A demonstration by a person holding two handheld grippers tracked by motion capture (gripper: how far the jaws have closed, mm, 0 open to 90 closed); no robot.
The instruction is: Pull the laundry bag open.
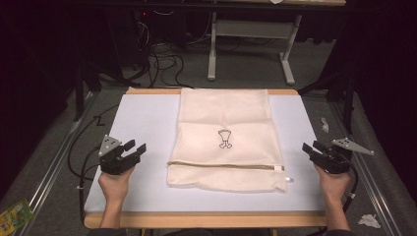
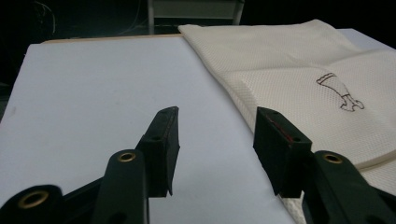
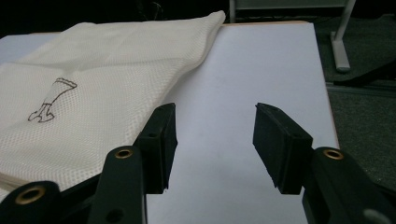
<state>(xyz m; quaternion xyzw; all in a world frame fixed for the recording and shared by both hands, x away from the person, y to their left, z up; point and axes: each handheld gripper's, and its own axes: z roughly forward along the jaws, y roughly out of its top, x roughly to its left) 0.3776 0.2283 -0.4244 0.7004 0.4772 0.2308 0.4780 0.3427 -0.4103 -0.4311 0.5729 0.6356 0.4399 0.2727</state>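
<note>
The mesh bag lies flat along the middle of the surface, reaching from the far edge toward the near one, its near end folded back over itself with the zipper along that fold. The left gripper by the left edge and the right gripper by the right edge both stand clear of it, jaws apart and empty. One fold looks done; any further folding has not started.

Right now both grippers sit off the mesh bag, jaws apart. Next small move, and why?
Probably bring both inward to the bag's side edges. The left gripper and right gripper are open and empty at either side of the flat mesh laundry bag, touching nothing.
</note>
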